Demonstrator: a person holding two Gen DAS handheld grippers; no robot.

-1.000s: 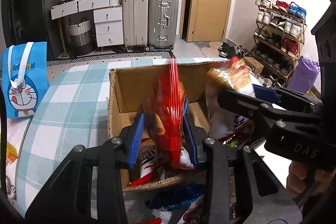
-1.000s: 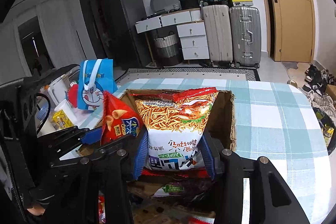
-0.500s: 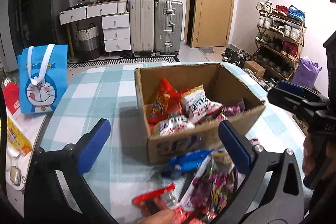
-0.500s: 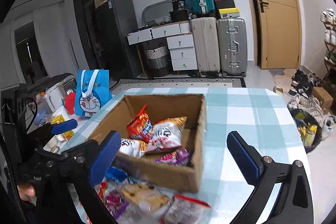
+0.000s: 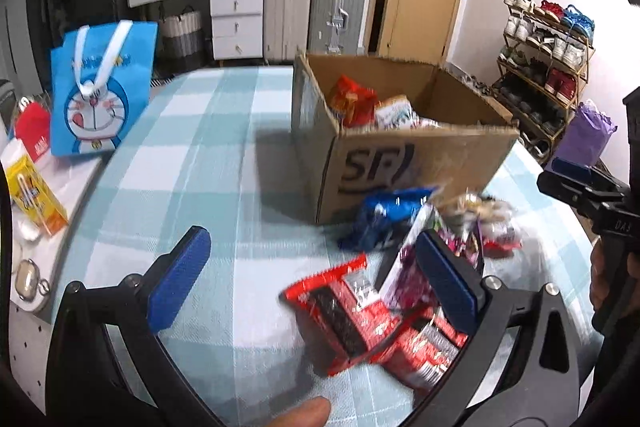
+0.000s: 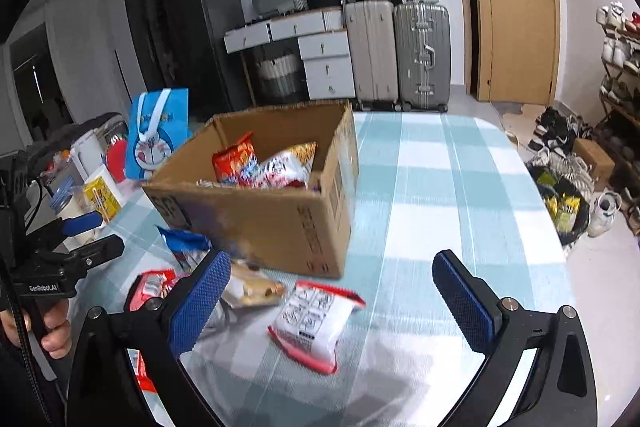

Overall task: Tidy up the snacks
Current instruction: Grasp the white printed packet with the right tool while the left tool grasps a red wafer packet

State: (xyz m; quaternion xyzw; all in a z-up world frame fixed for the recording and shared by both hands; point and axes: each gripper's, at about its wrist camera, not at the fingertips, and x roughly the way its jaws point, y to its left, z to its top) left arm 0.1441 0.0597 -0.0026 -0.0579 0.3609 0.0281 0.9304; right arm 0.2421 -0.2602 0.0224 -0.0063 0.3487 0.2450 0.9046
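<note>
On the checked table point(image 6: 460, 187) sits a brown cardboard box point(image 6: 260, 215) with a few snack bags already inside, like a red bag point(image 6: 234, 159) and a white bag point(image 6: 282, 167). So some of the job is done. But more snacks lie on the table near the box: a white pack with red edges point(image 6: 310, 323), a tan pack point(image 6: 250, 287), a blue bag point(image 5: 384, 217), a purple pack point(image 5: 408, 281) and red packs point(image 5: 344, 311). Those look like they need to go in next. The left gripper point(image 5: 312, 283) is wide open with nothing in it, hanging over the red packs. The right gripper point(image 6: 328, 303) is wide open too, with nothing in it, just above the white pack. A second ago each gripper was pinching a snack bag over the box. Now both bags are in the box, and both grippers have pulled back and dipped toward the loose pile. A blue cartoon bag point(image 5: 100, 91) stands far off on the left.
</note>
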